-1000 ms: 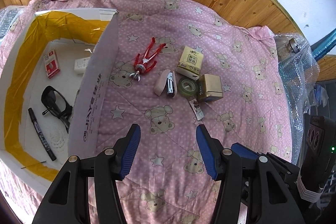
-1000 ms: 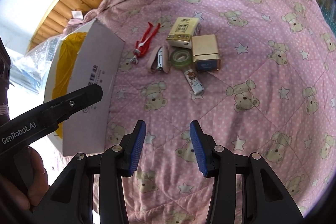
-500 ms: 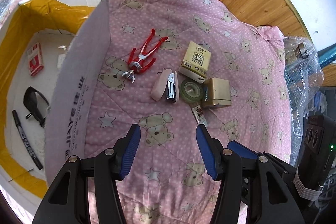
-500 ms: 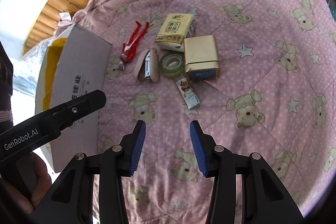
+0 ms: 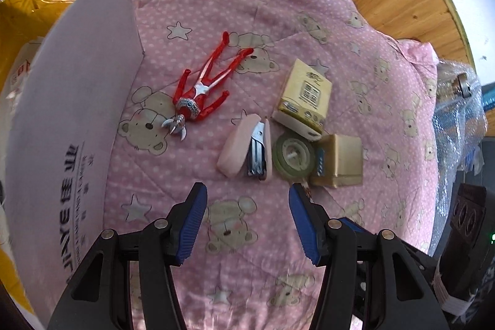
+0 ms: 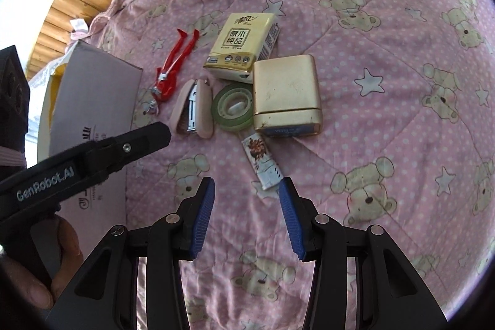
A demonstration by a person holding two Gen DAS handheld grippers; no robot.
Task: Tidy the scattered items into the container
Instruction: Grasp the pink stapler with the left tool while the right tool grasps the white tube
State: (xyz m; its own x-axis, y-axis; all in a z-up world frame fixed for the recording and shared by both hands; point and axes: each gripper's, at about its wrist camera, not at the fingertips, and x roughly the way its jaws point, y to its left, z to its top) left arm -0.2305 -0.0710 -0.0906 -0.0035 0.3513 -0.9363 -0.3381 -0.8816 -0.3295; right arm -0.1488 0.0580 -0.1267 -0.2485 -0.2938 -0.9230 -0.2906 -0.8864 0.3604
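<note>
Over the last second both views have closed in on the cluster of loose items on the pink bear-print quilt (image 5: 309,5) covering the bed, and the white cardboard box with yellow tape lining (image 5: 71,101) has slid toward the 9 o'clock edge of the left view. The left hand-held gripper (image 5: 246,218) hangs empty with jaws wide, the pale pink stapler (image 5: 246,146) just past its tips at 12 o'clock. The right hand-held gripper (image 6: 246,211), also wide and empty, has its right pad (image 6: 290,218) close beside the small printed white tube (image 6: 263,164). Both seem set for fresh pickups; nothing is grasped yet.
</note>
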